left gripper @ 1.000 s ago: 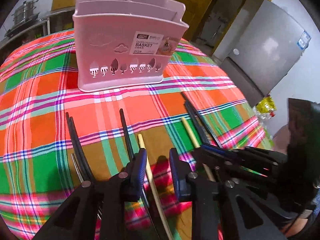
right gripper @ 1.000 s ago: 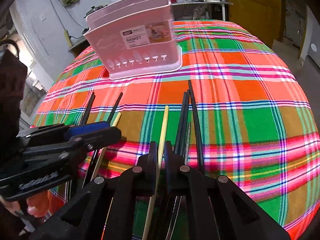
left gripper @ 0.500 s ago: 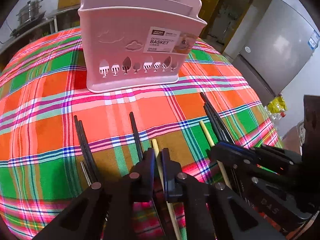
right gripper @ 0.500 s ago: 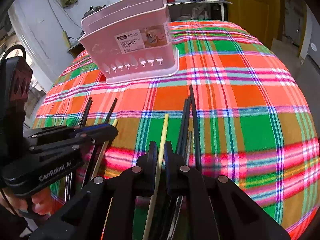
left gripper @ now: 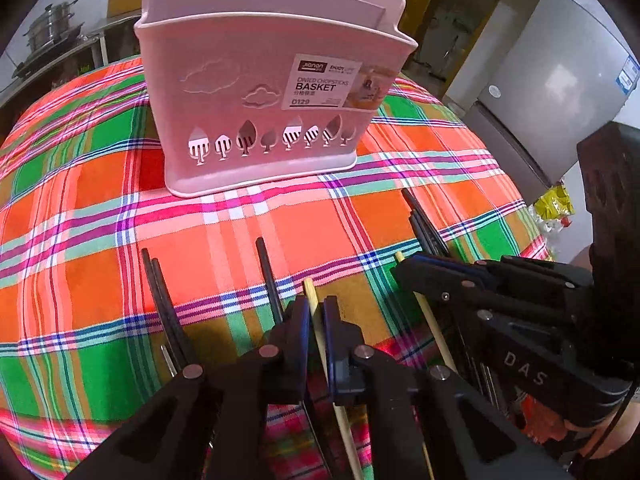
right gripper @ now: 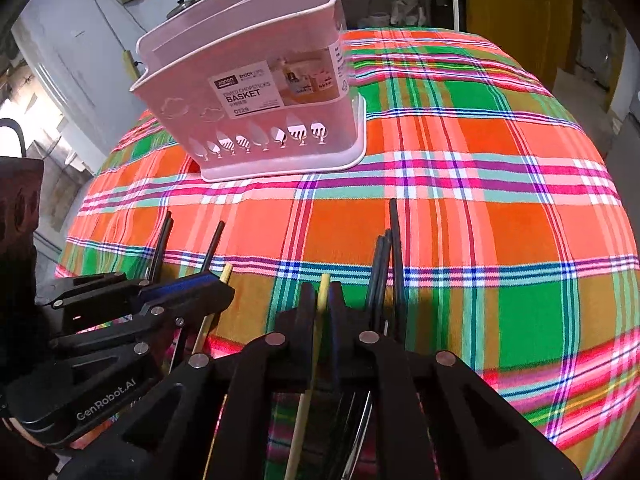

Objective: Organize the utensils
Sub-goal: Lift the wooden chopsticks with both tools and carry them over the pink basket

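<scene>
The left gripper [left gripper: 316, 322] is closed narrowly on a pale wooden chopstick [left gripper: 311, 300], and the right gripper [right gripper: 323, 306] is closed in the same way on a second wooden chopstick [right gripper: 322, 292]. The two grippers are side by side at about 6 o'clock, low over the counter [right gripper: 520, 208], which carries a bright checked cloth.

The pink chopstick basket [left gripper: 256, 92] stands upright at 12 o'clock, well apart from both grippers. Its compartments look empty as far as the rim shows. Black chopsticks [left gripper: 164, 296] lie on the cloth at 9 o'clock of the left gripper, and another black group [right gripper: 386, 264] lies just beside the right gripper, at 1 o'clock.

Each stick is thin and smooth and seems to be held near one end, so I judge it may turn or slip between the pads when lifted. The grippers are close together and could knock each other. A tilted stick may also strike the rim of the basket and miss its compartment.
</scene>
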`<state>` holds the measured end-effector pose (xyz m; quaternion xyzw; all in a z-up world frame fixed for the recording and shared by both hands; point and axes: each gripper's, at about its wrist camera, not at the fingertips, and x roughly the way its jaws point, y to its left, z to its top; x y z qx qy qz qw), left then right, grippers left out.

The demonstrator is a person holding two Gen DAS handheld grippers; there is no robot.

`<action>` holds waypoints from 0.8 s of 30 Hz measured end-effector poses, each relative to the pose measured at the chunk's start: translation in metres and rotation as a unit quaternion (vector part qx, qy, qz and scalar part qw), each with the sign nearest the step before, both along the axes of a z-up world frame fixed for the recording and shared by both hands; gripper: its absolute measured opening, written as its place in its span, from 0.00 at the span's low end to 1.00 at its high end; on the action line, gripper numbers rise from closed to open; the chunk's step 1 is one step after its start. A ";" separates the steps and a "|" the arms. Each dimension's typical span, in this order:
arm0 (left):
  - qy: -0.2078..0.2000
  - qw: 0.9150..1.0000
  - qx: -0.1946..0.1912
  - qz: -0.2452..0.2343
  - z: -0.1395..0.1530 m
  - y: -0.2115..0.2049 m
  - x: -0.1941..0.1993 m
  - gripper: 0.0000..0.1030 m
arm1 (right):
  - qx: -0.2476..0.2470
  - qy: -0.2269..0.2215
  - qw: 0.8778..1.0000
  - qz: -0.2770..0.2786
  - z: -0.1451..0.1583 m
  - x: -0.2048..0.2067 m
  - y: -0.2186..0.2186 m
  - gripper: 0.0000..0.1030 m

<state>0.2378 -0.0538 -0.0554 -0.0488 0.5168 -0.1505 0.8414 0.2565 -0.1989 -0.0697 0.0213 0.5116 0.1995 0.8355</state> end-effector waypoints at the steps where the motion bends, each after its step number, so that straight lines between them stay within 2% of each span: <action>1: 0.002 1.000 -0.001 0.001 0.000 0.000 0.001 0.07 | 0.003 0.002 1.000 0.000 0.000 0.001 0.000 0.06; 8: -0.002 1.000 -0.016 0.007 0.015 0.000 0.001 0.06 | 0.026 -0.018 1.000 -0.001 0.024 -0.003 -0.007 0.05; 12: -0.036 0.999 -0.029 0.004 0.051 0.004 -0.007 0.05 | 0.036 -0.040 0.999 -0.001 0.048 -0.006 -0.011 0.05; 19: -0.100 0.994 -0.032 -0.006 0.120 0.012 -0.027 0.05 | 0.048 -0.105 0.993 -0.002 0.105 -0.023 -0.016 0.05; 24: -0.127 0.991 -0.033 -0.006 0.151 0.014 -0.036 0.05 | 0.055 -0.144 0.988 -0.004 0.137 -0.038 -0.021 0.05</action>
